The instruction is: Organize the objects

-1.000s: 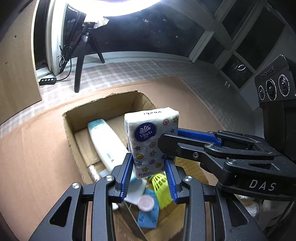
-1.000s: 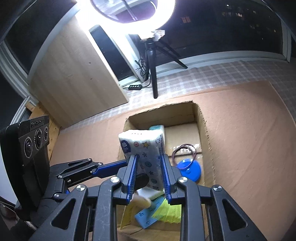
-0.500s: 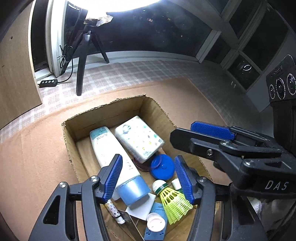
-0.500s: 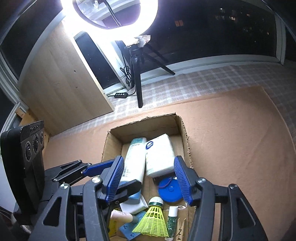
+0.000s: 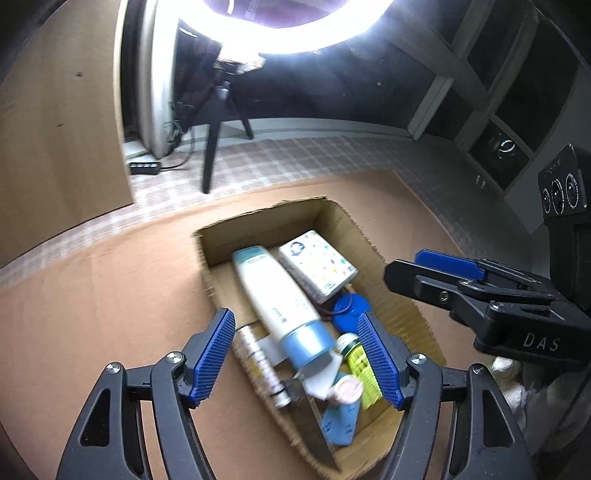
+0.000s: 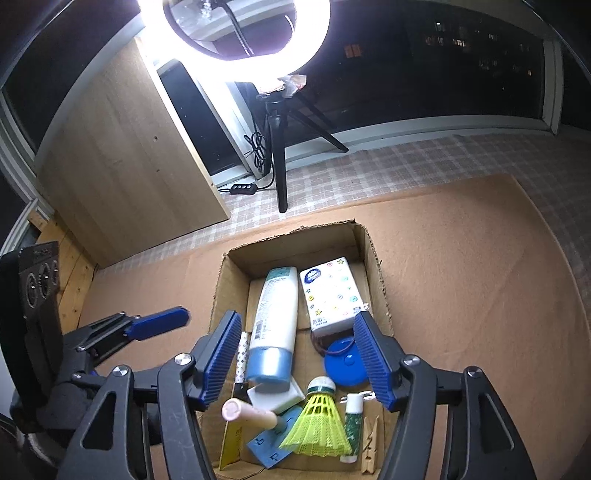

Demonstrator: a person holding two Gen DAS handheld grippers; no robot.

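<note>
both hand-held grippers tilted down over cardboard box (image 6: 373,266), left hand-held gripper (image 5: 297,356) and right hand-held gripper (image 6: 295,356) just spread (empty)

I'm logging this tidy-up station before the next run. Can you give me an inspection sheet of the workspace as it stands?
Surface: brown mat over a checked floor.
Job's things: open cardboard box holding a tissue pack lying flat beside a white bottle with a blue cap, blue round lid, yellow shuttlecock.
Clutter: glue stick, clothespin, pink-capped tube, all in the box.
Grippers: left gripper and right gripper have just been opening; nothing between their jaws, both above the box.
Cables: black cord with inline switch by the tripod.
Surroundings: ring light, wooden panel, dark windows.
</note>
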